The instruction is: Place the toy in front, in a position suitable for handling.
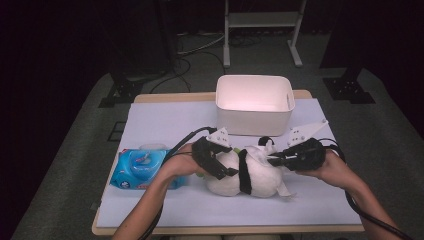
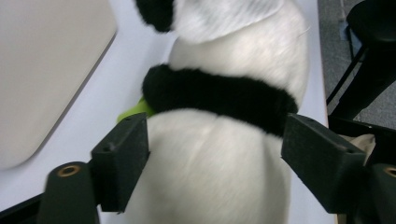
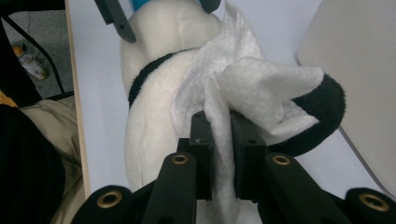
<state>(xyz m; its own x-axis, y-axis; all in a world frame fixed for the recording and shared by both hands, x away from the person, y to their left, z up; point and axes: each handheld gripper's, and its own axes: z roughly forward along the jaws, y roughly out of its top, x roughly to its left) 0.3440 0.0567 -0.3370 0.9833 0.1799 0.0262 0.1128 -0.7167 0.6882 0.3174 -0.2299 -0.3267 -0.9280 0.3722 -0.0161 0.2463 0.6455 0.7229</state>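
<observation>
A plush panda (image 1: 245, 172) lay lengthwise across the bench, the left tool (image 1: 216, 157) open astride its body, the right tool (image 1: 280, 159) clamped on a wipe (image 3: 243, 88) draped over its head end.

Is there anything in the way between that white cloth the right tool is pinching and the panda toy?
Nothing visible. The right tool is shut on the white wipe, which already drapes against the panda plush, near a black ear. The left tool straddles the plush's body further along, its jaws on either side, clear of the wipe.
</observation>
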